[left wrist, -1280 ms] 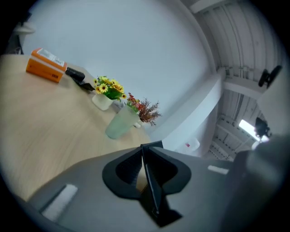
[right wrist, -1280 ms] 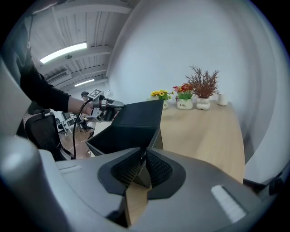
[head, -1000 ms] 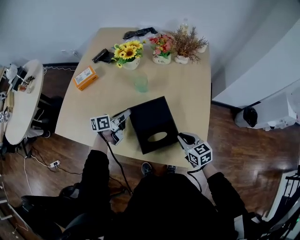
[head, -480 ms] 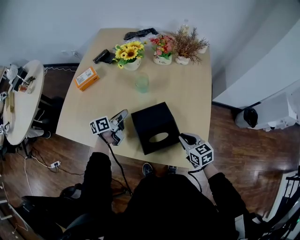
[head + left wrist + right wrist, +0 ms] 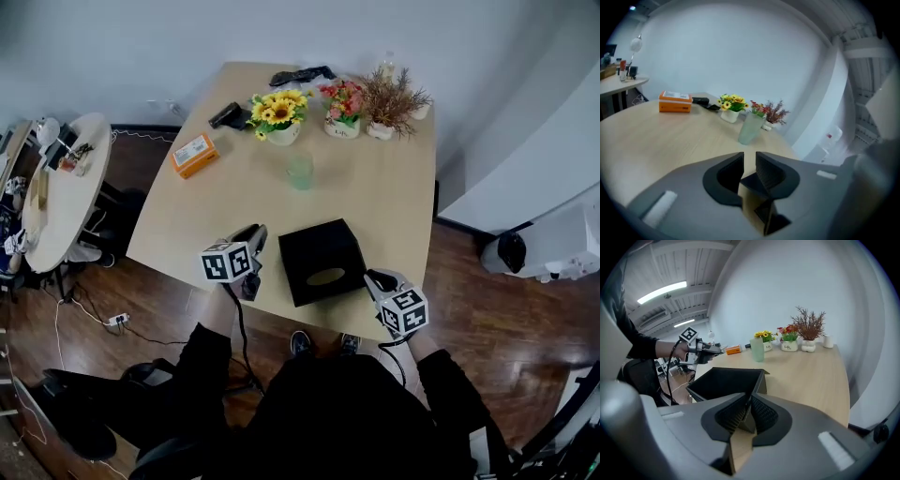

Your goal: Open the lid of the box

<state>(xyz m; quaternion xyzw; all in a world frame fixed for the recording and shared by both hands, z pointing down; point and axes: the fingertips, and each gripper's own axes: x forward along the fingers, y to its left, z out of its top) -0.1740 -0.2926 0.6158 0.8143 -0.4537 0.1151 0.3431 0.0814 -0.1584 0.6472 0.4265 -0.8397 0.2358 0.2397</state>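
The black box (image 5: 319, 255) is set on the table (image 5: 384, 197) on the near side of the green cup (image 5: 300, 171), close to the front edge. Its near right corner is pinched by the right gripper (image 5: 375, 279). The left gripper (image 5: 253, 234), nearer than the cup and slightly to its left, touches nothing; its jaws have just been opening and nothing is between them. The box is judged light, thin-walled and apt to slide, so the lid is best lifted by its rim while the base is pinned.

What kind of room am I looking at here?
Probably an office or small lab room: a wooden table with potted flowers, a cluttered round side table, and cables on the wood floor.
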